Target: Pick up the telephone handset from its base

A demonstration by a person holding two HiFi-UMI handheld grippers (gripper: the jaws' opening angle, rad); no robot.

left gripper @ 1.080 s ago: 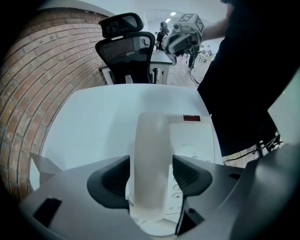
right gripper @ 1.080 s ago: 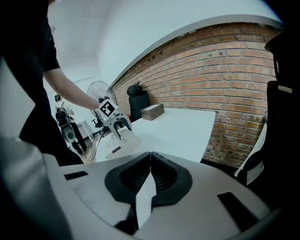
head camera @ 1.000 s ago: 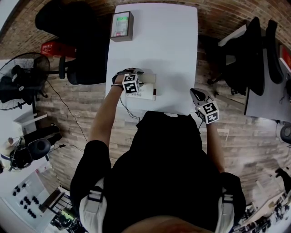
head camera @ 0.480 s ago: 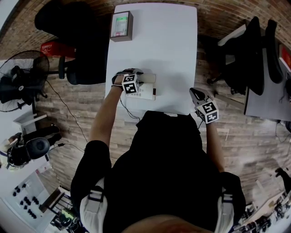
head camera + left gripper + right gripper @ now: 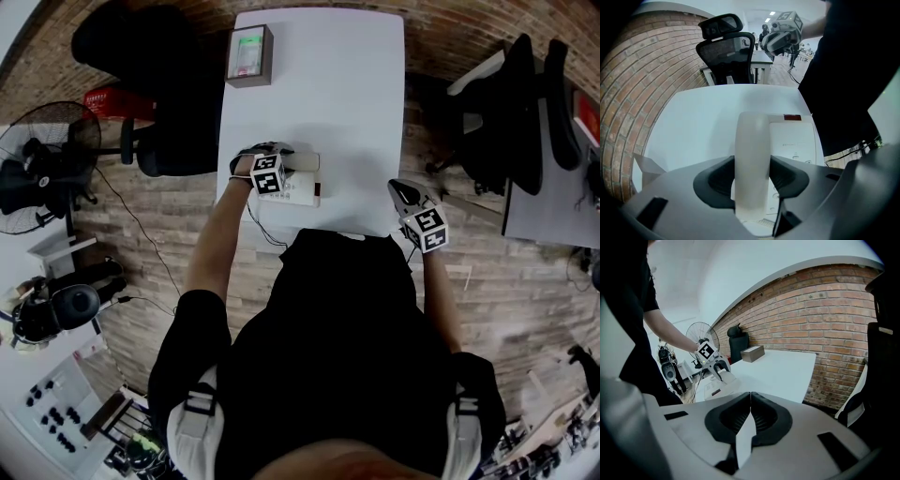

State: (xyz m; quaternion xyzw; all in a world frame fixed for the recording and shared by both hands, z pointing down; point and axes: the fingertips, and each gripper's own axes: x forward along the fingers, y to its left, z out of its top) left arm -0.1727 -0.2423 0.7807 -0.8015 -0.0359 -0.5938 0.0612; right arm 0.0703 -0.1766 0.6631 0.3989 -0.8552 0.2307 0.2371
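Observation:
A white telephone handset (image 5: 752, 154) lies on its white base (image 5: 794, 140) near the front left of the white table (image 5: 337, 94). My left gripper (image 5: 752, 176) points steeply down over it. Its jaws are closing, with the handset between them and both dark pads against its sides. The head view shows the left gripper (image 5: 272, 161) above the base (image 5: 302, 192). My right gripper (image 5: 405, 194) hovers off the table's front right corner. Its jaws (image 5: 750, 397) meet with nothing between them. The right gripper view shows the left gripper (image 5: 717, 366) on the phone.
A brown box with a green-lit top (image 5: 250, 54) stands at the table's far left. Black office chairs stand to the left (image 5: 159, 84) and right (image 5: 516, 112). A fan (image 5: 47, 159) stands on the wood floor at left. A black cord (image 5: 267, 234) hangs off the table's near edge.

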